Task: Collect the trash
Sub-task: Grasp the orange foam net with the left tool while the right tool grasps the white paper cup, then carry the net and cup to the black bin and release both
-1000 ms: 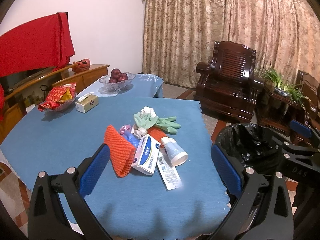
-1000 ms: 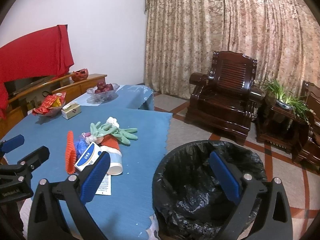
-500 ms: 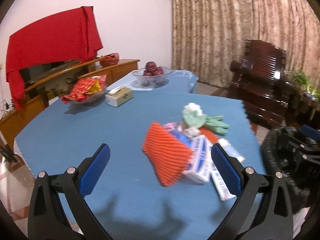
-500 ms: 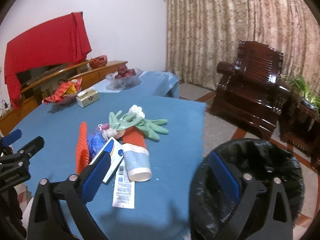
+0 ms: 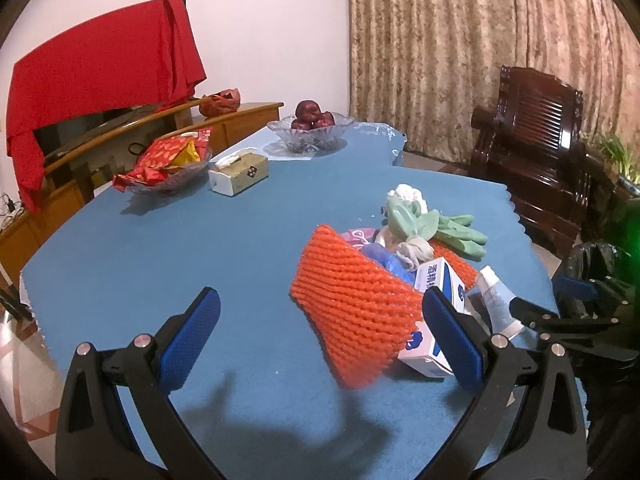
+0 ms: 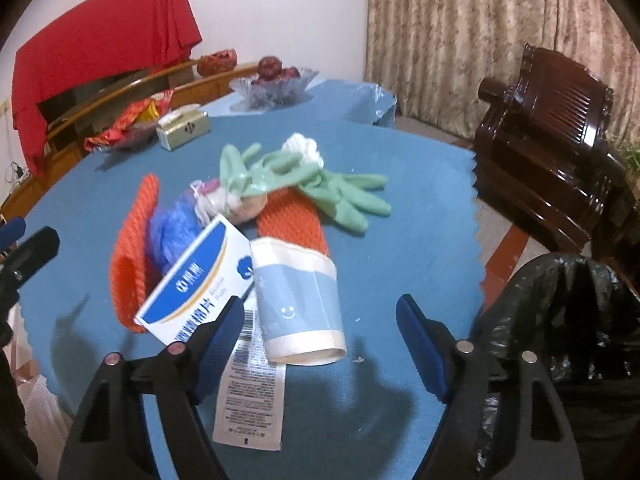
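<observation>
A heap of trash lies on the blue tablecloth (image 5: 168,248): an orange foam net (image 5: 352,304), a blue-and-white box (image 6: 200,280), a pale blue paper cup (image 6: 298,300) on its side, a white label strip (image 6: 250,392), green rubber gloves (image 6: 320,188) and a blue wad (image 6: 172,232). My left gripper (image 5: 320,336) is open just before the orange net, its right pad by the box. My right gripper (image 6: 320,340) hangs over the cup's rim; its jaws are closing, with the cup's mouth between them and the pads clear of it.
A bin lined with a black bag (image 6: 568,320) stands off the table's right edge. At the back are a tissue box (image 5: 238,174), a snack bowl (image 5: 168,160) and a fruit bowl (image 5: 310,128). A dark wooden armchair (image 5: 536,152) stands by the curtain.
Both grippers came down and left toward the trash heap, which now looms larger. The right gripper swung away from the bin to the cup, and its jaws narrowed.
</observation>
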Tool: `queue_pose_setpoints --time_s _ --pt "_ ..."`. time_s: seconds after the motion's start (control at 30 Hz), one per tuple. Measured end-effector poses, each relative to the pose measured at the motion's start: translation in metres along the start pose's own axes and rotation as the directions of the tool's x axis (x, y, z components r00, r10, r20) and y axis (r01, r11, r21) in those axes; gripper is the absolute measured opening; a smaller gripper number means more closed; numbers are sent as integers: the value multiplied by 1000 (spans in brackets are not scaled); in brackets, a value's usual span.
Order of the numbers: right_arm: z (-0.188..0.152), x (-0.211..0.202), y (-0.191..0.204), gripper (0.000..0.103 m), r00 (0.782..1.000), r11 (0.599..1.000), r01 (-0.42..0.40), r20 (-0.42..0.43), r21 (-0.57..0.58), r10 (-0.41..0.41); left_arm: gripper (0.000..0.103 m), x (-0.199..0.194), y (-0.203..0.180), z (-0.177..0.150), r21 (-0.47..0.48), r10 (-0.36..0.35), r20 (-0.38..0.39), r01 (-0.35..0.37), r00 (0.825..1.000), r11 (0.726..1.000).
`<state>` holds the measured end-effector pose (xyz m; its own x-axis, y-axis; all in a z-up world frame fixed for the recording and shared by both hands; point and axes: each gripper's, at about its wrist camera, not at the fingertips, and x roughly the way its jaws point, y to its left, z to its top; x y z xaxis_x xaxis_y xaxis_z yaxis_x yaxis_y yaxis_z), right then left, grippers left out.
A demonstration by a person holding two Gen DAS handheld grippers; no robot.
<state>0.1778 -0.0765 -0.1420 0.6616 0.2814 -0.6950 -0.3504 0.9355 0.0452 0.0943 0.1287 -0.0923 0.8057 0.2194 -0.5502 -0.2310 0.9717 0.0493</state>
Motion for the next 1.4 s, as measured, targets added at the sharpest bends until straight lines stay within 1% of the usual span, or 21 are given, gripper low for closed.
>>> queue_pose_setpoints --time_s 0.13,0.23,0.33,0.37,0.4,0.5,0.67,0.7,0.77,0.8,0.87,0.9,0.93,0.97,1.03,1.07,1.1,1.13,1.23,1.4 --pt "-4 14 -4 77 999 1000 -2 -36 3 2 98 11 -5 -2 14 -11 -14 11 1000 1000" --pt "-5 23 -6 76 998 1000 -20 -54 6 20 98 17 -8 -4 19 -18 -24 19 1000 1000" --pt "-7 28 -4 65 996 999 -49 -78 3 49 98 22 -12 -7 31 -25 -31 26 999 999" --pt "-8 32 -4 57 993 997 -73 -93 11 73 98 25 -14 -8 30 -28 -36 30 999 999" --pt "-8 33 -4 56 991 996 -85 -103 18 87 98 27 -15 -8 27 -32 -40 33 999 999" --pt "-8 32 -6 54 991 996 -90 -98 26 92 98 32 -18 -7 27 -38 -42 40 998 999" --pt "-4 25 -12 53 995 997 -67 -77 37 70 98 43 -32 -5 41 -37 -46 39 998 998" --pt "-3 24 -13 53 995 997 -64 -74 35 66 95 44 -33 -5 43 -35 -46 37 998 998" --pt "-2 21 -14 53 996 998 -59 -69 32 61 84 48 -38 -5 52 -23 -56 26 998 998" --pt "-1 20 -14 53 996 998 -55 -65 29 57 75 52 -40 -7 55 -26 -67 29 997 998" --pt "0 18 -15 53 996 998 -55 -62 30 57 72 58 -42 -10 57 -15 -91 20 996 998" --pt "0 17 -15 53 996 998 -57 -61 31 59 67 59 -41 -11 56 -10 -97 15 995 998" --pt "1 16 -15 53 996 998 -58 -60 32 60 58 61 -41 -12 54 -11 -102 17 995 998" --pt "0 14 -15 53 996 998 -58 -59 31 60 54 61 -39 -13 48 -26 -109 31 994 998" --pt "0 11 -14 53 997 998 -58 -54 27 60 34 61 -34 -16 34 -47 -120 51 992 998" --pt "0 9 -14 53 997 998 -60 -49 27 61 30 60 -32 -16 31 -47 -124 52 991 998" --pt "0 7 -14 53 997 998 -63 -46 31 65 21 59 -31 -17 29 -49 -128 53 991 998" --pt "1 5 -14 53 997 997 -69 -43 36 70 17 57 -28 -18 25 -48 -130 52 990 998" --pt "2 -3 -13 53 996 996 -78 -30 42 79 12 49 -22 -19 17 -37 -117 40 992 999" --pt "6 -21 -7 53 997 997 -79 6 23 79 11 29 -10 -17 -10 -30 -90 30 995 1000"
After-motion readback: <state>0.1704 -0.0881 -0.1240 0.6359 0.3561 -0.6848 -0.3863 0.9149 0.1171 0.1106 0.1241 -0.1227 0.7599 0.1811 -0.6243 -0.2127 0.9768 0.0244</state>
